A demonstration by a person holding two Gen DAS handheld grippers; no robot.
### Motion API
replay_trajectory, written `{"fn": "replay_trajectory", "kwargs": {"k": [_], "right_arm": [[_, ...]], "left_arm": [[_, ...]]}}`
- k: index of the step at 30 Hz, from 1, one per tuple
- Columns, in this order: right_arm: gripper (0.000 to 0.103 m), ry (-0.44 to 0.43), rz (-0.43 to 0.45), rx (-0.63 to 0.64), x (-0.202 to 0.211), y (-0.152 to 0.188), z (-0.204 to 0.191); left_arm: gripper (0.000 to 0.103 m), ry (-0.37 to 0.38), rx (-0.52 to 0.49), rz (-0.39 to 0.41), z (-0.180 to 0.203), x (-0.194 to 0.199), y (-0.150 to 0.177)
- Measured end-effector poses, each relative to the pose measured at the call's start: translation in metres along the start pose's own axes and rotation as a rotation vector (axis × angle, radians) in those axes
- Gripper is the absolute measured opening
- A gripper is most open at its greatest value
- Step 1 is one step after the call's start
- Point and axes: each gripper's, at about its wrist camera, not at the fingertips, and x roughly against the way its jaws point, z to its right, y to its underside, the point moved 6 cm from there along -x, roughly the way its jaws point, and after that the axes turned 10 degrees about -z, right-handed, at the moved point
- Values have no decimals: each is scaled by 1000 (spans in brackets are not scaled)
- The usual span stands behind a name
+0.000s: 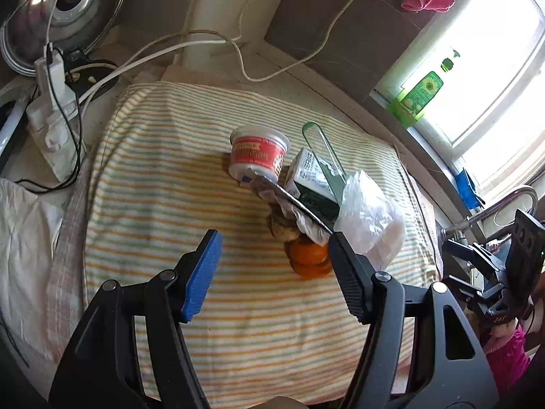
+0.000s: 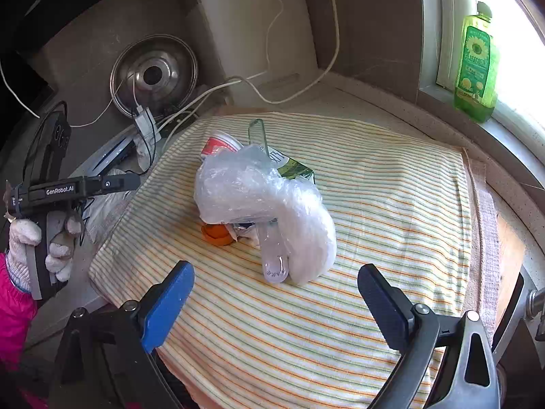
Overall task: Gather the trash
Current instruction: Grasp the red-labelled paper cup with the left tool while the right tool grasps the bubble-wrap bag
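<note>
Left gripper hovers over the near half of the striped cloth, jaws spread wide, nothing between them; blue pad on its left finger, black pad on the right. Right gripper also hangs over the cloth's near edge, jaws wide apart and empty. Left gloved hand wraps the left gripper's handle off the cloth's left edge in the right wrist view. Trash sits in one pile around mid-cloth, just ahead of both grippers: orange peel nearest the left gripper, almost touching its right fingertip; crumpled clear plastic bag on top, facing the right gripper, with a clear plastic tube poking out toward it. Behind those, a green-white carton and a red-white cup tipped on its side, touching each other. Bare cloth all round the pile, widest at the near and right sides. Far left: power strip with cables, pot lid leaning on the wall. Far right: green soap bottle on the window sill.
</note>
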Motion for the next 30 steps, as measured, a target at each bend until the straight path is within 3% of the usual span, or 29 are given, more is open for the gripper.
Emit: {"fn": "replay_trajectory", "kwargs": {"k": [7,13,30], "right_arm": [[99,7,-30,33,-14,-16,8],[99,28,-55,65,-28,-31,12],[99,4,-132,95,-74,-55,13]], "left_arm": [[71,8,10,-36,-3,-29,-42],[77,-39,-17,-87,-6,-57,-64],[77,-20,11,-158,-18,-106,-86]]}}
